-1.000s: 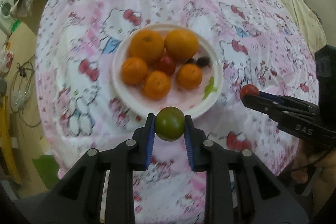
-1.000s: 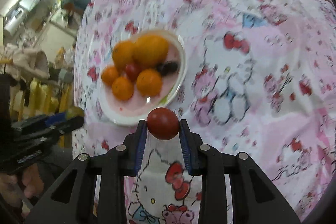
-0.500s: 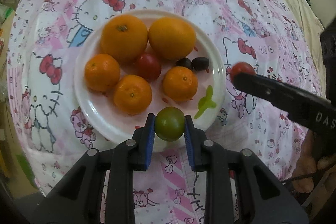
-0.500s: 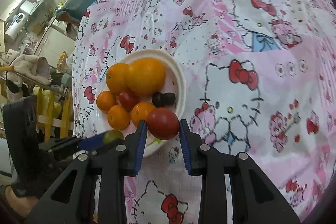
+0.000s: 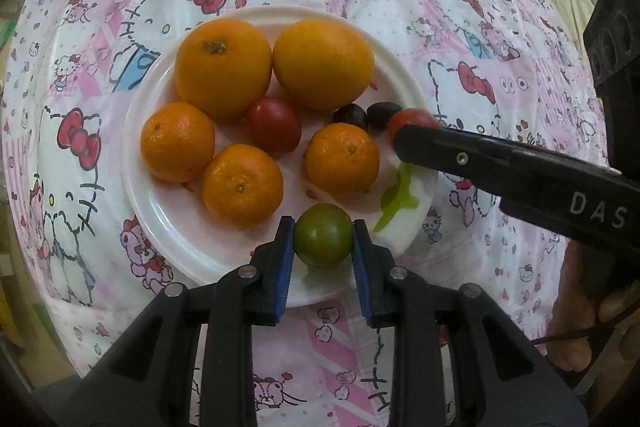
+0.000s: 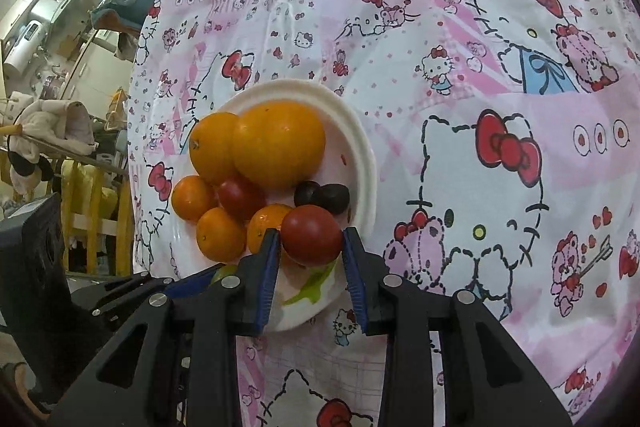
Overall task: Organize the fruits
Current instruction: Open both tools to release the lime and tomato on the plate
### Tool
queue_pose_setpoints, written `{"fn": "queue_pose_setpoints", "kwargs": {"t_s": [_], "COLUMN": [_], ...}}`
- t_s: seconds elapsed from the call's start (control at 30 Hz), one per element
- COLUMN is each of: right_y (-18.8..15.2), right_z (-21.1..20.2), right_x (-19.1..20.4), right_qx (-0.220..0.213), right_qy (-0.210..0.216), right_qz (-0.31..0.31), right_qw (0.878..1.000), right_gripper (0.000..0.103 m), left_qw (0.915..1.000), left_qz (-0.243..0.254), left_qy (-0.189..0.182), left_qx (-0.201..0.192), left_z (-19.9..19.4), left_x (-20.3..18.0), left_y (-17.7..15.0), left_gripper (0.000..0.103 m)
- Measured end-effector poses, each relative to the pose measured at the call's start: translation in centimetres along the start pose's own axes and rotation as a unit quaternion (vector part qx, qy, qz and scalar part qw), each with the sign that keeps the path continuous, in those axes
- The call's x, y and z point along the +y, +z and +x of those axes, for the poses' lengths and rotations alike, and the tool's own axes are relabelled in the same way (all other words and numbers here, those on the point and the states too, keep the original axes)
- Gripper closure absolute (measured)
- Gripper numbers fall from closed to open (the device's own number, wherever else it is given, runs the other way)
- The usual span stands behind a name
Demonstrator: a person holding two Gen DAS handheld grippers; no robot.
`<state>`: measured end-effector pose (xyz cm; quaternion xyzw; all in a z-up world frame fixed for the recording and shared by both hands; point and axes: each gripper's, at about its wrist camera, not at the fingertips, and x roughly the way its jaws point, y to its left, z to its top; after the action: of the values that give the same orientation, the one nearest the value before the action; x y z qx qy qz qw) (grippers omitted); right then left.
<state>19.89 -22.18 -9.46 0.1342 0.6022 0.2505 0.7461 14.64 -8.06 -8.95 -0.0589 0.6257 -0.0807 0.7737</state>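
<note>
you held a green tomato (image 5: pixel 323 235) in the left gripper (image 5: pixel 323 241) and a red tomato (image 6: pixel 311 235) in the right gripper (image 6: pixel 310 247), so lowering each onto bare plate (image 5: pixel 160 227) just ahead looked wisest.

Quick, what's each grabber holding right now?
Left gripper: shut on the green tomato.
Right gripper: shut on the red tomato.

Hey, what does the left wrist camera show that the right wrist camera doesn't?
Only the left wrist view shows the left gripper shut on the round green tomato. Only the right wrist view shows the cluttered room beyond the table, and the right gripper squarely clamping the round red tomato. Both show the white round plate of oranges on the pink cartoon tablecloth.
</note>
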Motion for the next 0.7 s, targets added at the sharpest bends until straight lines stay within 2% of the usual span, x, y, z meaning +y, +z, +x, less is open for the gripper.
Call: {"fn": "queue_pose_setpoints", "kwargs": {"t_s": [0.07, 0.1, 0.13, 0.2, 0.27, 0.33, 0.43, 0.53, 0.7], "right_y": [0.0, 0.0, 0.1, 0.1, 0.3, 0.4, 0.6, 0.5, -1.0], "right_z": [-0.2, -0.3, -0.5, -0.9, -1.6, -2.1, -3.3, -4.7, -7.7], "right_x": [0.1, 0.1, 0.2, 0.2, 0.2, 0.2, 0.1, 0.2, 1.7], "right_qx": [-0.002, -0.004, -0.008, -0.014, -0.025, -0.031, -0.046, -0.064, -0.102], "right_qy": [0.001, 0.001, 0.004, 0.009, 0.006, 0.006, 0.0, -0.015, -0.039], "right_qz": [0.001, 0.001, 0.0, 0.002, 0.003, 0.001, 0.0, -0.003, -0.028], "right_qw": [1.0, 1.0, 1.0, 1.0, 1.0, 1.0, 0.999, 0.998, 0.994], "right_gripper": [0.066, 0.064, 0.061, 0.051, 0.05, 0.048, 0.041, 0.03, 0.016], "left_qw": [1.0, 0.9999, 0.9999, 0.9999, 0.9999, 0.9999, 0.9995, 0.9982, 0.9904], "left_qz": [0.004, 0.005, 0.006, 0.005, 0.007, 0.008, 0.011, 0.012, -0.016], "left_qy": [0.005, 0.008, 0.008, 0.009, 0.007, 0.012, 0.022, 0.034, 0.07], "left_qx": [0.006, 0.009, 0.009, 0.001, -0.004, -0.006, -0.02, -0.047, -0.118], "left_z": [0.2, 0.3, 0.3, 0.1, -0.1, -0.4, -1.5, -3.7, -8.3], "left_x": [-0.1, 0.0, 0.0, -0.1, -0.1, -0.1, 0.2, 0.9, 2.8], "left_y": [0.0, 0.0, 0.0, 0.0, 0.0, 0.0, -0.5, -1.3, -2.5], "left_gripper": [0.077, 0.072, 0.062, 0.051, 0.049, 0.042, 0.041, 0.041, 0.04]}}
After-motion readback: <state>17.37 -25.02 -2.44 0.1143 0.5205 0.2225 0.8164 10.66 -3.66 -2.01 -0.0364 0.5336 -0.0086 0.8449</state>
